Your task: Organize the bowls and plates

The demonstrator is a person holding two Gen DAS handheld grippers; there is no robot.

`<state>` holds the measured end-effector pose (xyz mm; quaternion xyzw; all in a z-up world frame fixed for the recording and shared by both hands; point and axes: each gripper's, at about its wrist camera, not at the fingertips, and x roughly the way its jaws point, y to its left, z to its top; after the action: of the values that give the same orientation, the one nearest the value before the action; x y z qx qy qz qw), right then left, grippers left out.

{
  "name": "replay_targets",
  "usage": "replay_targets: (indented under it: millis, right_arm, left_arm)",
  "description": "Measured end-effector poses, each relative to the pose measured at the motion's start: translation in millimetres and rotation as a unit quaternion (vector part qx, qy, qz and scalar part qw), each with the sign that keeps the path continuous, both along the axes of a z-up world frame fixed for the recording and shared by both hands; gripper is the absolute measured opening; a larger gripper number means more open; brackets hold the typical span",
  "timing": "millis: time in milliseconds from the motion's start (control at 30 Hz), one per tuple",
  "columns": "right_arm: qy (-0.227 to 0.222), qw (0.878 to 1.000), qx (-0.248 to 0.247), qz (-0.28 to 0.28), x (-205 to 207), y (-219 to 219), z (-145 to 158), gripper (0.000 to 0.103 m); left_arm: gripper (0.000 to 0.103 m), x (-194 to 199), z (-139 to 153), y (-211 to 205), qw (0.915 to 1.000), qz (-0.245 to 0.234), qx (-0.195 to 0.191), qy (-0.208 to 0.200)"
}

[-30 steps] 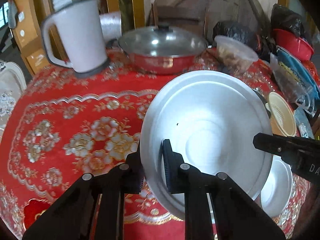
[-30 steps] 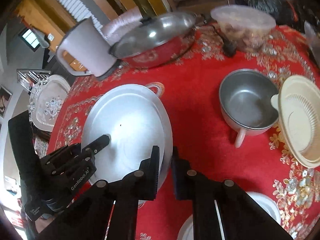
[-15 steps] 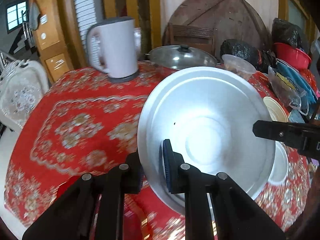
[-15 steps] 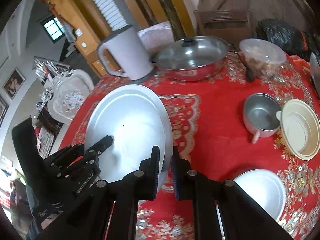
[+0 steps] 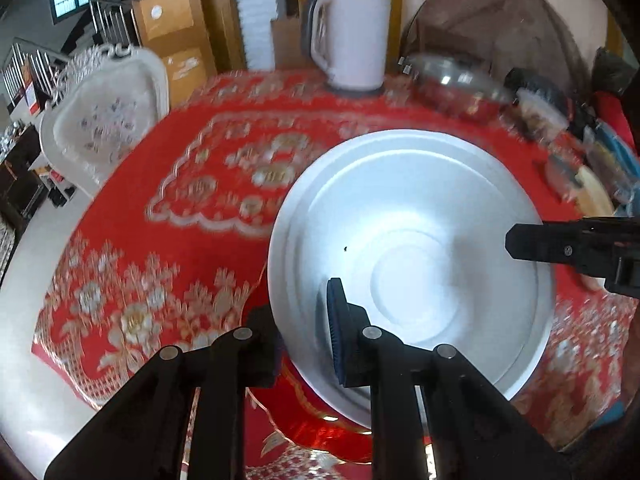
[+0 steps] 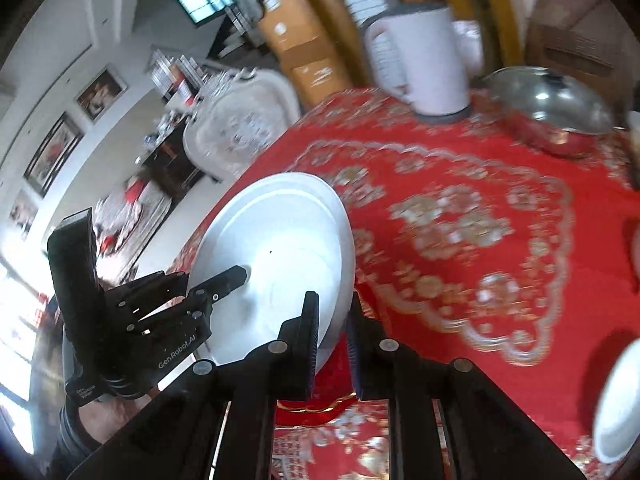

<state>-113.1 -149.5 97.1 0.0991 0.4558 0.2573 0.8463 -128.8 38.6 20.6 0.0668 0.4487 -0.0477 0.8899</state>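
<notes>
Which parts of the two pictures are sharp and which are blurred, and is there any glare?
Left wrist view: the large metal plate and the left gripper are sharp, while the red tablecloth and lidded pan are smeared by motion. Right wrist view: the right gripper is crisp, the kettle is soft, and strong window glare washes out the lower left edge.

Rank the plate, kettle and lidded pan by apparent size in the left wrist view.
1. Plate, though it is nearest the camera.
2. Kettle.
3. Lidded pan, blurred and far back; its true size against the kettle is unsure.
</notes>
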Motion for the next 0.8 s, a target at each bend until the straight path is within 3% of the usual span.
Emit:
replay_targets:
  millis: [200,267,333,467,567,667,733,800]
  right_arm:
    - [0.065,0.998,-0.017,0.008,17,18,-65,0.015]
    - [0.086,0.996,-0.019,0.006,20,17,-86,0.015]
    - [0.095,0.995,-0.011,0.012,20,15,-97,0.016]
    - [0.077,0.997,0.029,0.0,15,-2,-86,0.018]
    - [0.053,0.997,0.05,-0.013,12,-22,-69,0.027]
    - [0.027,0.998,0.055,-0.03,4,-47,-53,0.035]
    - [0.007,0.996,0.065,-0.053,-4,-78,-39,0.035]
    - [-0.014,0.994,0.064,-0.085,-15,-112,-25,0.042]
  left_arm:
    - [0.022,4,-32,3,0.9997,0.002,0.012,0.022]
    - [0.034,5,-36,4,0.9996,0.005,0.01,0.027]
    - [0.057,5,-34,5,0.9997,0.012,0.017,0.015]
    - [0.059,5,-13,9,0.999,0.026,0.028,-0.022]
    - [0.059,6,13,2,0.9985,0.025,-0.005,-0.048]
    - [0.063,0,38,-35,0.9967,-0.006,-0.036,-0.073]
    - [0.071,-5,48,-71,0.9943,-0.047,-0.056,-0.077]
    - [0.072,-12,53,-111,0.9905,-0.089,-0.074,-0.074]
